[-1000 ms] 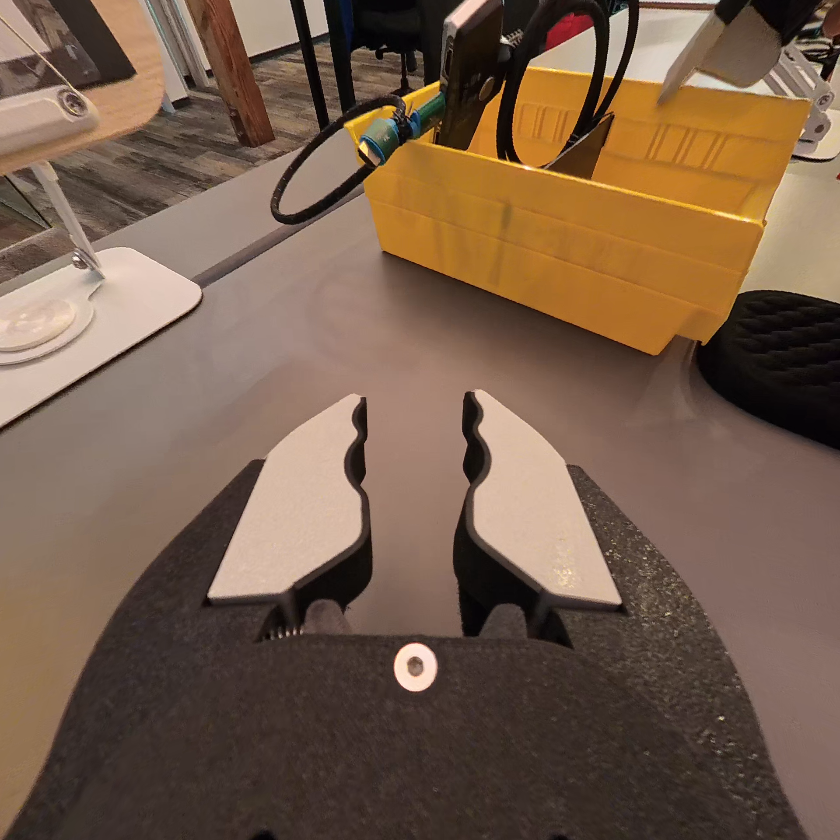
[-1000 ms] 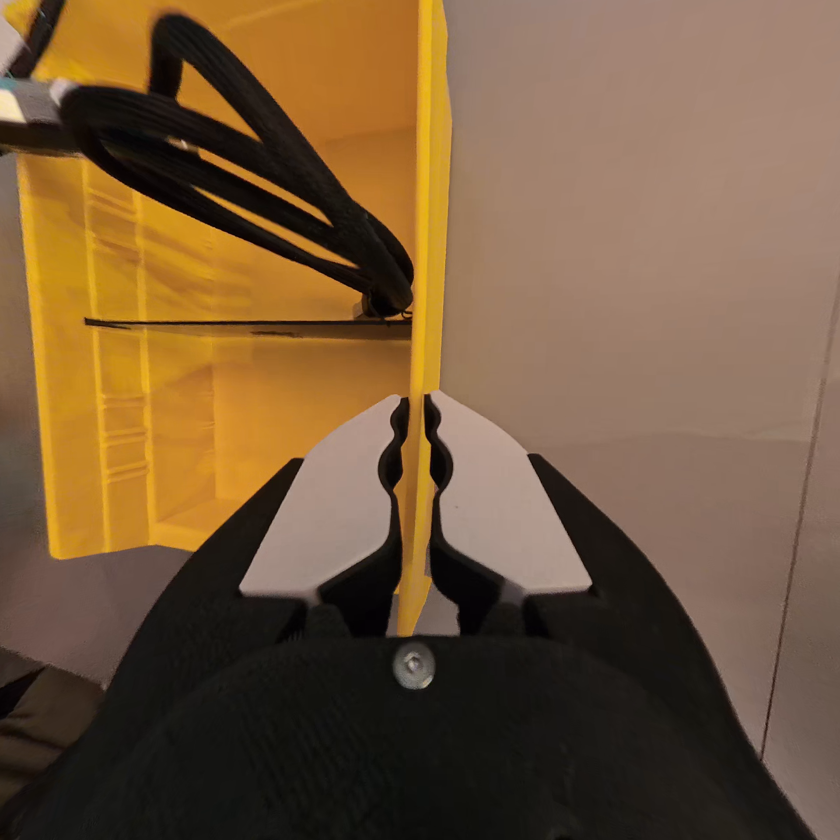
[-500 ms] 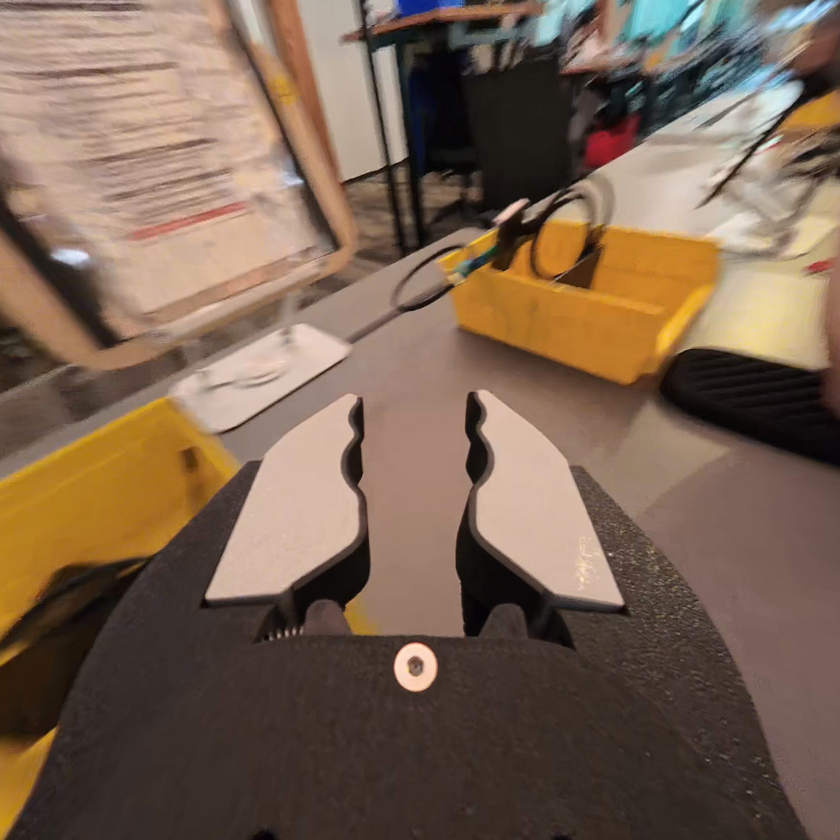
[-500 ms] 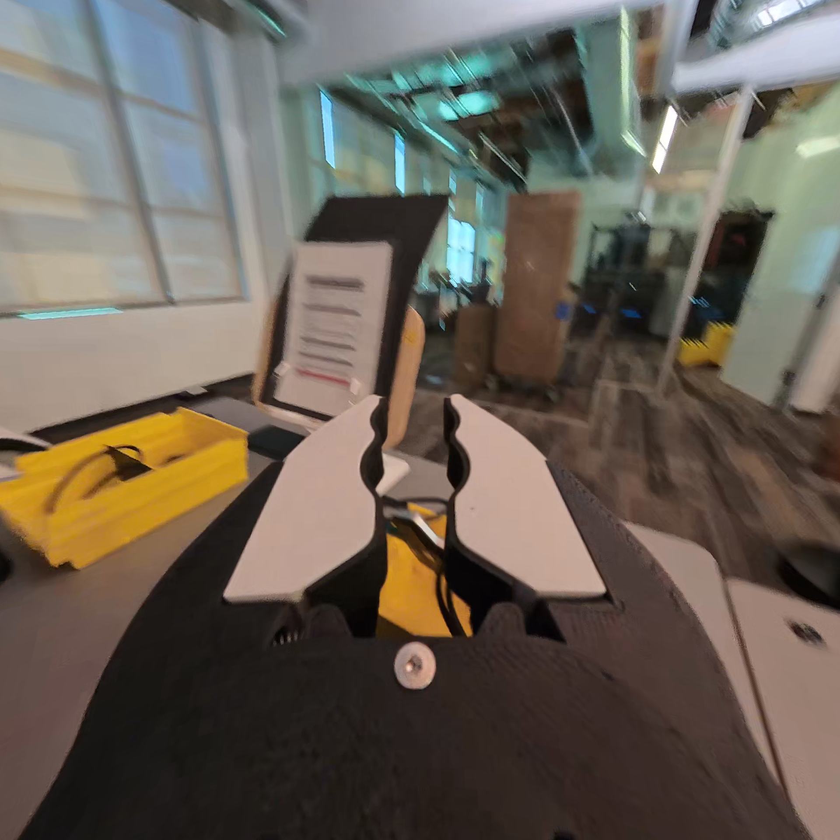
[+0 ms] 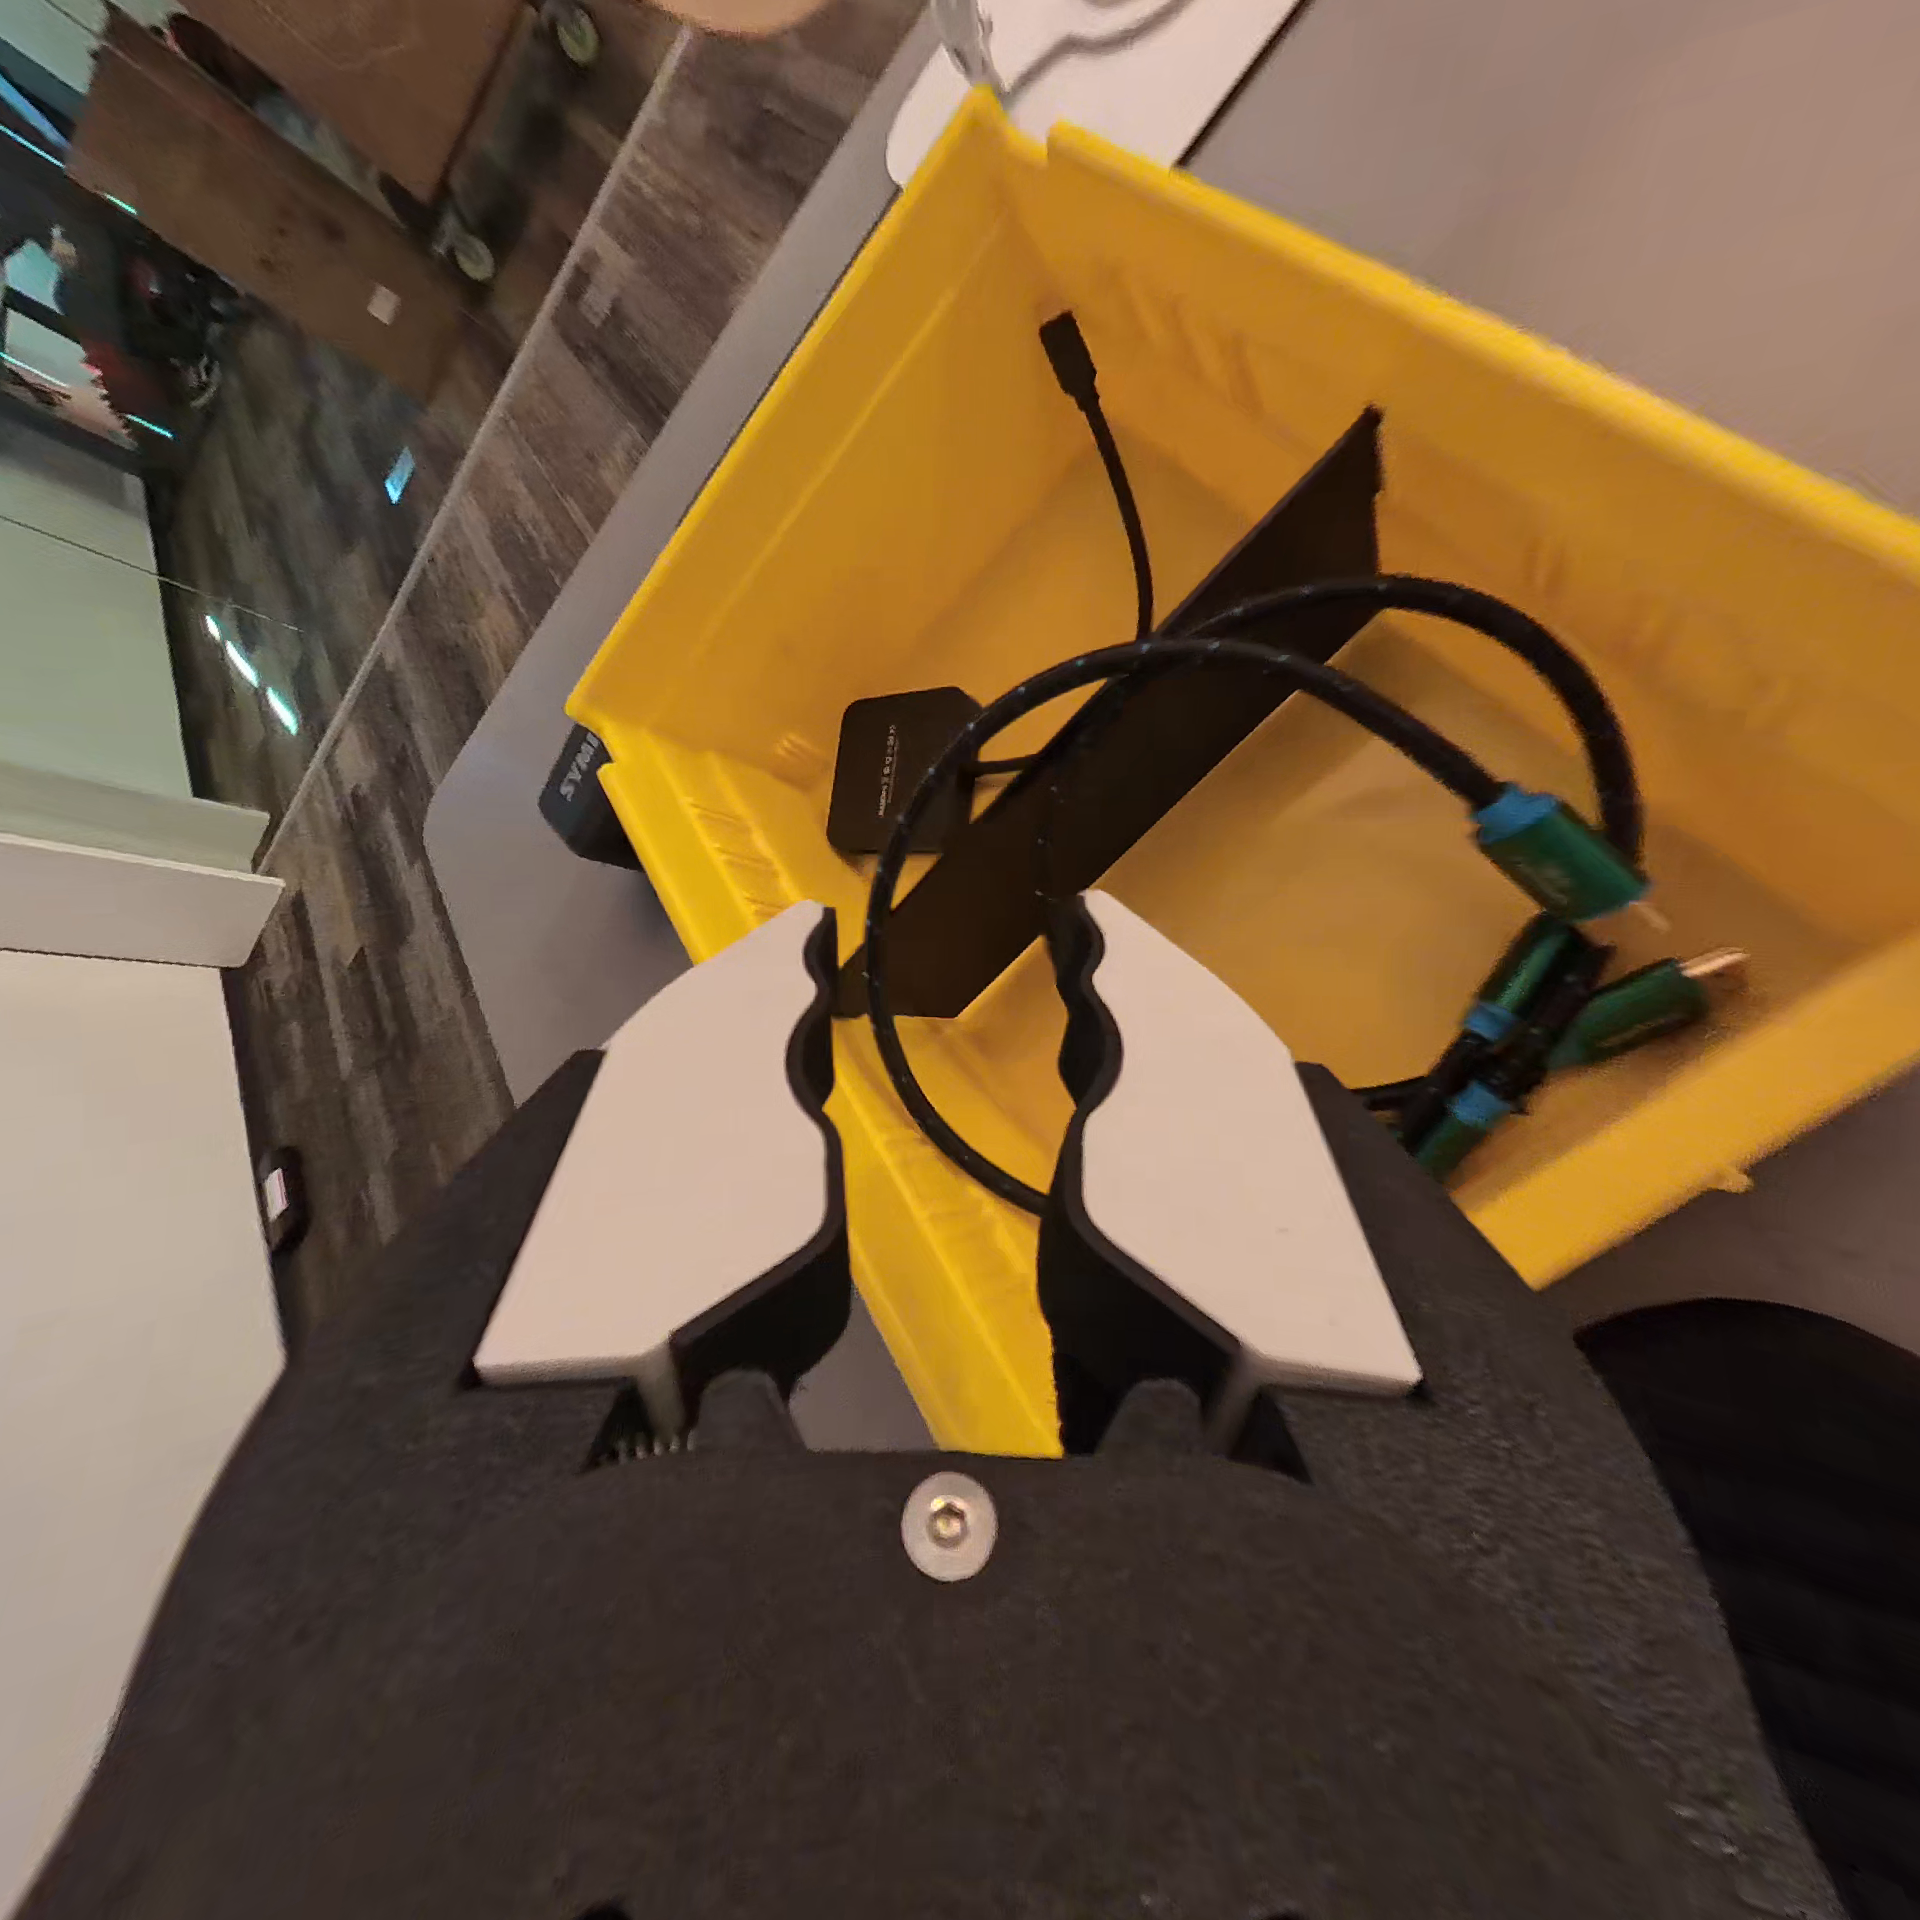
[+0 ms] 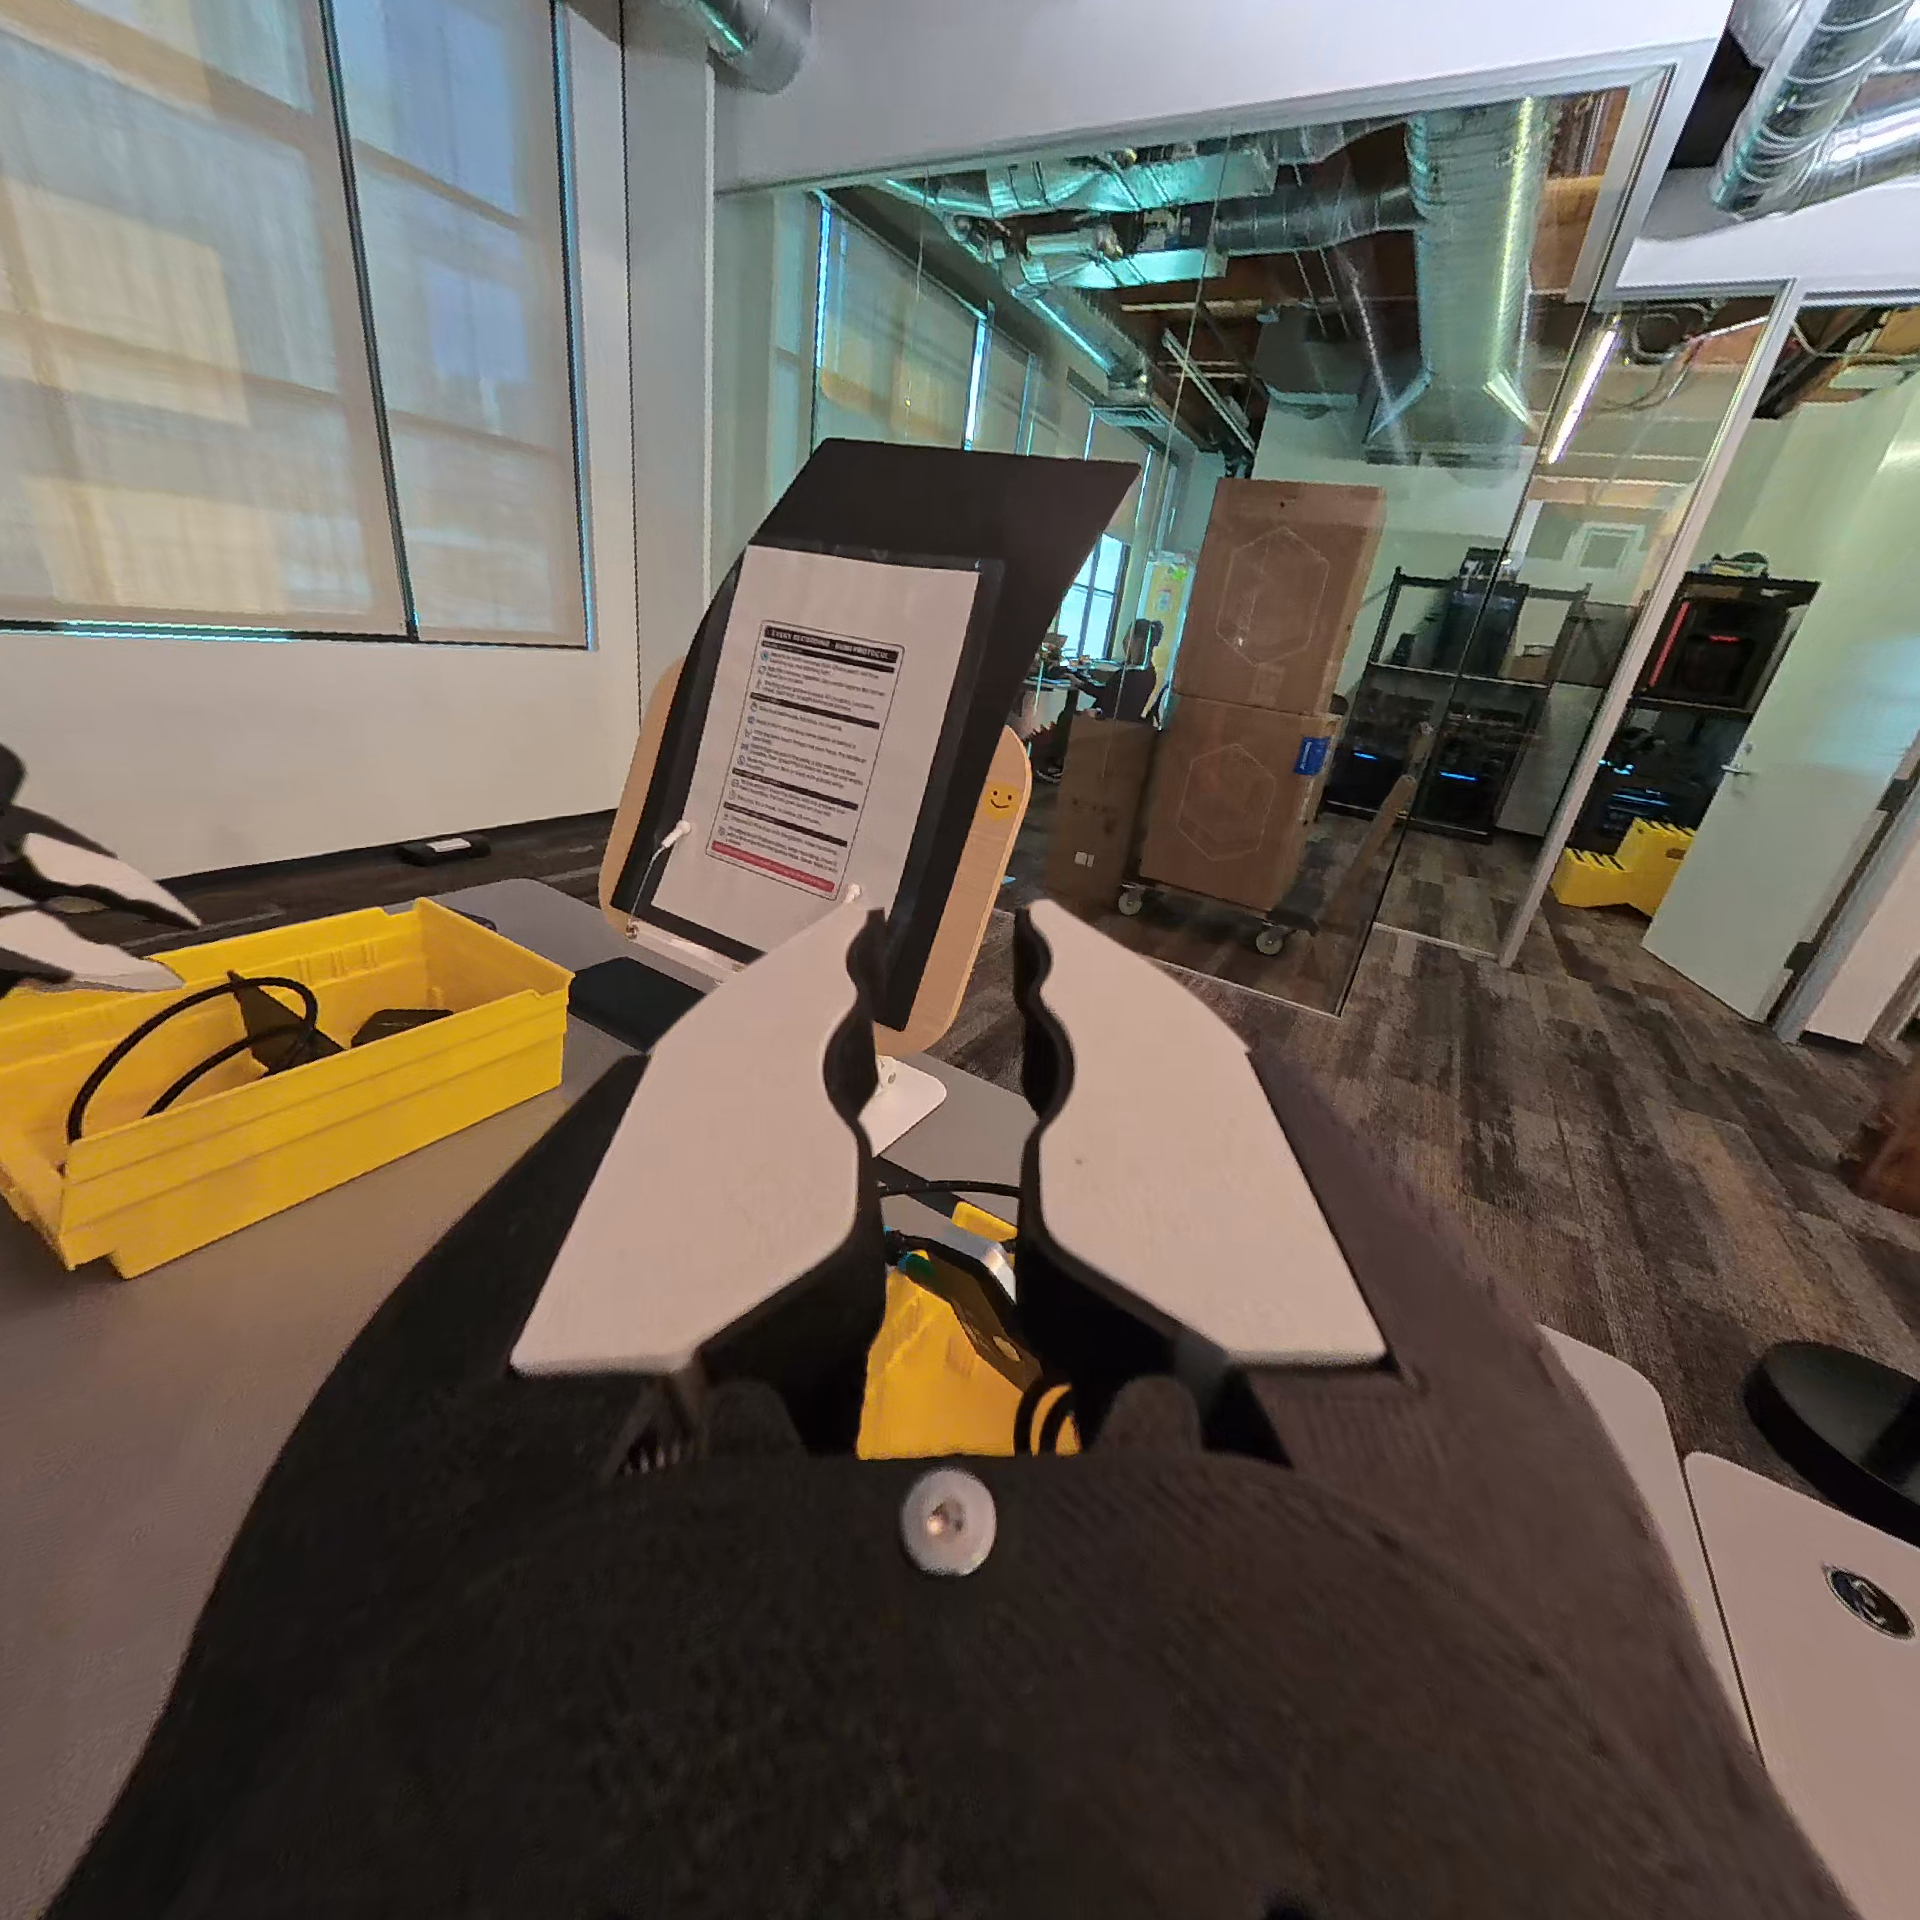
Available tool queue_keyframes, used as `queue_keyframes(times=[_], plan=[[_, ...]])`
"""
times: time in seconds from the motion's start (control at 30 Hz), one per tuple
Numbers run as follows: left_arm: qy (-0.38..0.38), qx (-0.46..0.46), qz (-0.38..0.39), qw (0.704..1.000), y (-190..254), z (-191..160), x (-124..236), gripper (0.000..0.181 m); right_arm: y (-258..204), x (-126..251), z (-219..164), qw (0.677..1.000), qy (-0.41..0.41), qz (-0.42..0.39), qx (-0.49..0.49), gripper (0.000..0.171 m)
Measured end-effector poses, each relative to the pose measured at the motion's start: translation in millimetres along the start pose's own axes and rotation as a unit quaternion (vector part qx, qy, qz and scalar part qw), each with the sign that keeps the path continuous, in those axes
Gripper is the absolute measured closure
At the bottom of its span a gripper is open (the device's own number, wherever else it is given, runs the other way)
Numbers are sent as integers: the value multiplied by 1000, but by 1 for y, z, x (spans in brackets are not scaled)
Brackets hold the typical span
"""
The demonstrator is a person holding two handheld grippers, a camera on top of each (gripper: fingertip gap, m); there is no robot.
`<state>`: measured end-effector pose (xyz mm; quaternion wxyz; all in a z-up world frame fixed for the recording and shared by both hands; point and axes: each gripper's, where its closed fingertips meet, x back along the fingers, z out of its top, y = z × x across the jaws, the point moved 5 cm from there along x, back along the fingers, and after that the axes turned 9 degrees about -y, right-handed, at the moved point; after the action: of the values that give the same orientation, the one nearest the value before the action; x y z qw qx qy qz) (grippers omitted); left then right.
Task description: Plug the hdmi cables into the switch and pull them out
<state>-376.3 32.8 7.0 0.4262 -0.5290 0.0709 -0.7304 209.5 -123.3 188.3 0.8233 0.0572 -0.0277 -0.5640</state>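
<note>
Grey table [image 5: 1662, 156] bears yellow bin [image 5: 1299, 343]; hdmi cable [image 5: 1299, 665] loops between left gripper's [image 5: 940, 940] parted fingers.

- Lighting: soft, even indoor light; bright windows [image 6: 281, 312] at left.
- Blur: slight motion smear in both views.
- Distortion: wide-angle bending at edges.
- Shadows: faint.

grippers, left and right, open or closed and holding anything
left gripper: open, holding nothing, over the yellow bin.
right gripper: open, holding nothing.
</note>
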Motion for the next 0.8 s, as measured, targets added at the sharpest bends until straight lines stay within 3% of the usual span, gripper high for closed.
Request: queue_keyframes(times=[0.13,0.23,0.27,0.33,0.53,0.8], plan=[[-53,-53,0,997,-9,1,-40,144,7,1,-3,1000,-1,-10,-7,147],[-85,-82,5,993,-11,0,-61,158,11,1,-6,1000,-6,-10,-14,147],[-75,-87,6,993,-11,3,-63,172,13,2,-7,1000,-5,-11,-13,147],[-53,-94,15,994,-13,9,-59,174,14,3,-7,1000,-2,-11,-11,149],[-68,-137,46,987,-24,13,-18,175,19,4,-7,1000,8,-7,-19,149],[-79,-211,189,956,-70,44,90,175,17,5,-8,1000,0,-15,-7,150]])
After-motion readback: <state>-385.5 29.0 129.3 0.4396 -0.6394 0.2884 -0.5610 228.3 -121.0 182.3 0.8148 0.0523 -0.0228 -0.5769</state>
